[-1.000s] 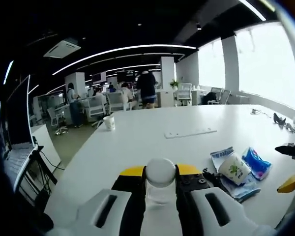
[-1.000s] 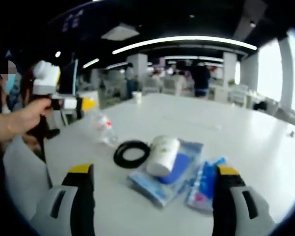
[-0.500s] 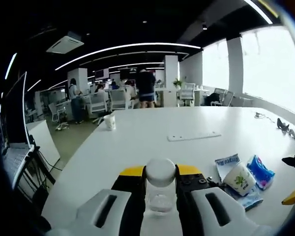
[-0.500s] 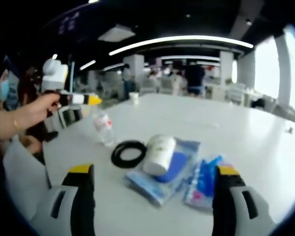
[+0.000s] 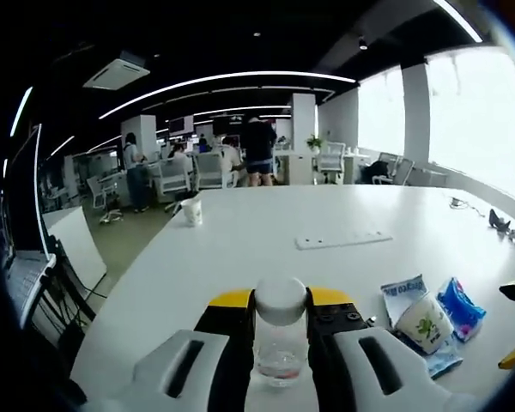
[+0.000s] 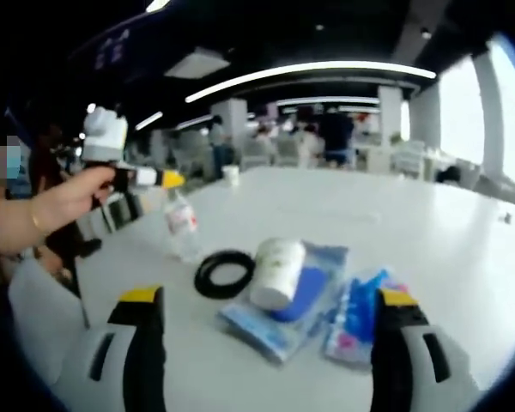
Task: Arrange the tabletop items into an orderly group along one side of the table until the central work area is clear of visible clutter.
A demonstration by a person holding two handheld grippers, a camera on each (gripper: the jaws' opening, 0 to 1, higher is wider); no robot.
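My left gripper (image 5: 280, 302) is shut on a clear plastic bottle (image 5: 281, 359), gripping it just under its white cap. In the right gripper view the bottle (image 6: 182, 227) stands upright at the table's left side, with the left gripper (image 6: 161, 178) at its top and a person's hand behind it. My right gripper (image 6: 269, 297) is open wide, apart from the items ahead of it. In front of it lie a black ring (image 6: 224, 273), a paper cup (image 6: 276, 271) on its side, and blue tissue packs (image 6: 359, 319).
The white table (image 5: 266, 223) runs far ahead. A white strip (image 5: 343, 239) and a small paper cup (image 5: 191, 212) lie further out. The tipped cup (image 5: 425, 323) and blue packs (image 5: 462, 307) sit to my left gripper's right. Cables (image 5: 498, 223) rest near the window side.
The bottle has gone from tilted to upright at the left side of the table, still in the left gripper. The right gripper has stayed open over the same items.
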